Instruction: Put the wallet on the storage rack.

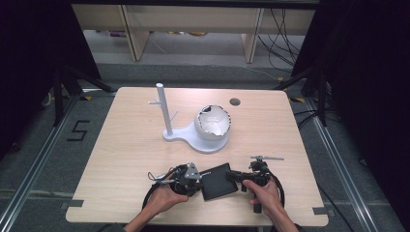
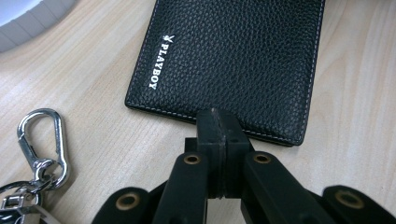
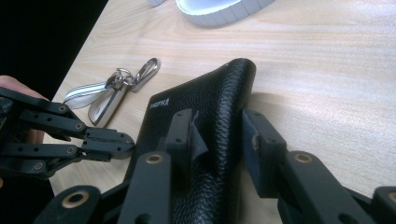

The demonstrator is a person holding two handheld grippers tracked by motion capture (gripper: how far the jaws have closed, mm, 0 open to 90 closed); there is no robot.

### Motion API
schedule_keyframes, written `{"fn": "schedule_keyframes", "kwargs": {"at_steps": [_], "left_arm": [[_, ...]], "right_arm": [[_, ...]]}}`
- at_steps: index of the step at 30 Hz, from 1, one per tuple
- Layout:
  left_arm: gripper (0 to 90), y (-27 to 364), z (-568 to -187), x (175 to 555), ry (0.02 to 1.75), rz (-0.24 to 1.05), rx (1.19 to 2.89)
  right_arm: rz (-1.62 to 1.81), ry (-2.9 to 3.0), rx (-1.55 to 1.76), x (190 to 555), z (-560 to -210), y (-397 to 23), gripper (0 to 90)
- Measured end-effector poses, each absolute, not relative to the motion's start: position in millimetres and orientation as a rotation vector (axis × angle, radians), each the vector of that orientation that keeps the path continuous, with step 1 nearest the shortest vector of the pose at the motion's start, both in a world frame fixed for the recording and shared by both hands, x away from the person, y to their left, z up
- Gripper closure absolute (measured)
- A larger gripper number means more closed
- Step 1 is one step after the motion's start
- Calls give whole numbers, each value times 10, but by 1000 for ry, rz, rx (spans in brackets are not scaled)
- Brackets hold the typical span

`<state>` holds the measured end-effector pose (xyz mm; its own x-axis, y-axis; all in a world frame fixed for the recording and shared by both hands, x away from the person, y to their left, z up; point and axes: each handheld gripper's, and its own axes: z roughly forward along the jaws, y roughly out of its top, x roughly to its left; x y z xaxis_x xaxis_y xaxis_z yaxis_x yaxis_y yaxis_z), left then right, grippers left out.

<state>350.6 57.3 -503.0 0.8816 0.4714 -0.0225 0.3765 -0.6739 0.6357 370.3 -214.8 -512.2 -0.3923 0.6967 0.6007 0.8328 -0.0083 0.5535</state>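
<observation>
The white round bowl (image 1: 212,122) on its white stand holds crumpled foil, while the black leather wallet (image 1: 218,181) lies near the table's (image 1: 121,145) front edge, the left gripper (image 1: 196,180) clenched at one edge of it and the right gripper's (image 1: 235,177) jaws straddling the fold.

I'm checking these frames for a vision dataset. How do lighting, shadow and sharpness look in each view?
High view: even light on the table, dark surroundings, soft detail on the wallet. Left gripper view: wallet grain and white lettering crisp, the keyring sharp, the near jaws slightly soft. Right gripper view: the wallet casts a soft shadow on the wood, the white stand base glares, black beyond the table edge.

overhead forward-down; gripper views close, sharing wallet (image 2: 233,60)
</observation>
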Motion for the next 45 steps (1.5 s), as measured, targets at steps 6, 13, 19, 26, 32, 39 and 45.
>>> {"fn": "schedule_keyframes", "kwargs": {"at_steps": [6,13,19,26,32,39,45], "left_arm": [[889,588,-5013,3516,576,199,2422],[789,618,-5013,3521,601,190,2404],[663,697,-4899,3447,571,179,2398],[515,877,-4760,3269,645,194,2315],[438,1138,-4710,3118,692,206,2288],[402,1454,-4697,3008,761,250,2263],[392,1593,-4719,2964,795,257,2247]], "right_arm": [[-1409,-2105,-1623,3695,-5104,-2144,728],[-1465,-2163,-1561,3668,-5002,-2102,786],[-1555,-2253,-1435,3677,-4924,-2066,807],[-1571,-2257,-1382,3658,-4821,-2001,813],[-1579,-2286,-1327,3619,-4708,-1943,818],[-1610,-2311,-1294,3619,-4542,-1927,826],[-1635,-2378,-1261,3696,-4408,-1942,831]]}}
